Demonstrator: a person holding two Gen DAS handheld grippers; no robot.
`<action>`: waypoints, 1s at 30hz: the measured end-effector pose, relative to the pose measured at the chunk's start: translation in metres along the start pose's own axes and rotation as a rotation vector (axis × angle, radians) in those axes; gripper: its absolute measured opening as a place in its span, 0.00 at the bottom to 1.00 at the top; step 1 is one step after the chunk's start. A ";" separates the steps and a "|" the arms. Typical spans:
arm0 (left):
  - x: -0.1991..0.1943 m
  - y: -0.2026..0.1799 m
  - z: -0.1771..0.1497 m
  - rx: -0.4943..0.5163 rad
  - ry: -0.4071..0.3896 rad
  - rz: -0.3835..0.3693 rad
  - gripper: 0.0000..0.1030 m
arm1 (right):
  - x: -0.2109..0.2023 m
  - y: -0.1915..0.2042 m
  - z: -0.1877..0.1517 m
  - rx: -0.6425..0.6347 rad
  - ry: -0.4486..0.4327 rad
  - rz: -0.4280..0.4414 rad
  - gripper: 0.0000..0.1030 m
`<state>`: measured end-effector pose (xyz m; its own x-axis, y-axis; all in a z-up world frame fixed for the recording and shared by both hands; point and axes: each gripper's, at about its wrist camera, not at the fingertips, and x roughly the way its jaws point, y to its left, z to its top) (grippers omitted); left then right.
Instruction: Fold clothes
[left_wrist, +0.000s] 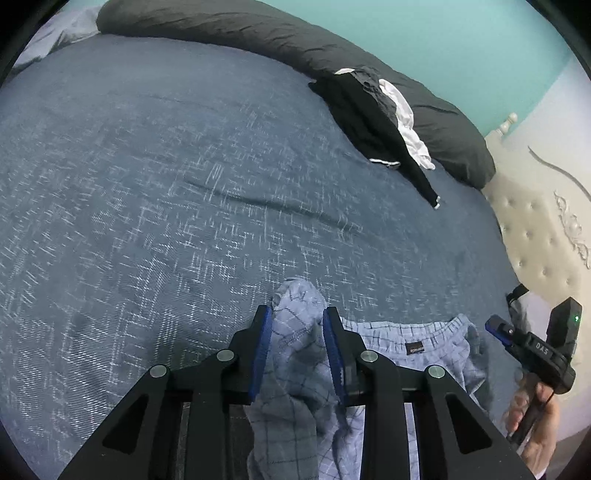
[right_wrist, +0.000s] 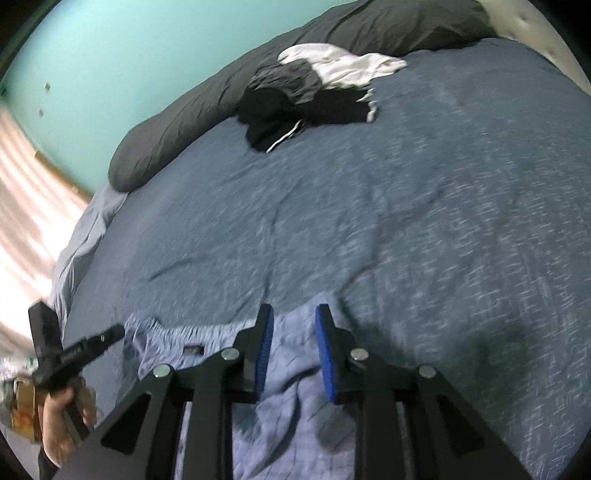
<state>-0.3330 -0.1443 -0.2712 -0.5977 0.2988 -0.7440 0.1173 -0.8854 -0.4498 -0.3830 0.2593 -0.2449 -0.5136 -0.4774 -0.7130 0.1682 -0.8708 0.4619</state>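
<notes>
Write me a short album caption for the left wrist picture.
Left gripper with light blue checked shorts bunched between its fingers, above a blue bedspread, dark clothes piled beyond.

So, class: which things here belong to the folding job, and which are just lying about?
In the job:
- light blue checked shorts
- left gripper
- right gripper
- pile of black and white clothes

Lying about:
- dark pillow
- padded headboard

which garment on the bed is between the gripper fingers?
The light blue plaid shorts, bunched between the left hand-held gripper fingers; the black and white garments lie apart by the dark pillow.
</notes>
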 end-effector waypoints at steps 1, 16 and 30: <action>0.002 0.000 0.000 -0.001 0.001 -0.002 0.30 | 0.001 -0.002 0.001 0.008 -0.003 -0.005 0.23; 0.012 -0.003 0.010 -0.020 -0.011 -0.013 0.31 | 0.034 -0.016 -0.001 0.022 0.069 -0.027 0.23; 0.017 0.007 0.010 -0.060 -0.024 -0.023 0.46 | 0.048 -0.022 -0.003 0.032 0.092 -0.039 0.23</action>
<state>-0.3500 -0.1485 -0.2820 -0.6196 0.3094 -0.7214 0.1501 -0.8554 -0.4958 -0.4088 0.2550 -0.2911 -0.4396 -0.4530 -0.7756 0.1213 -0.8855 0.4485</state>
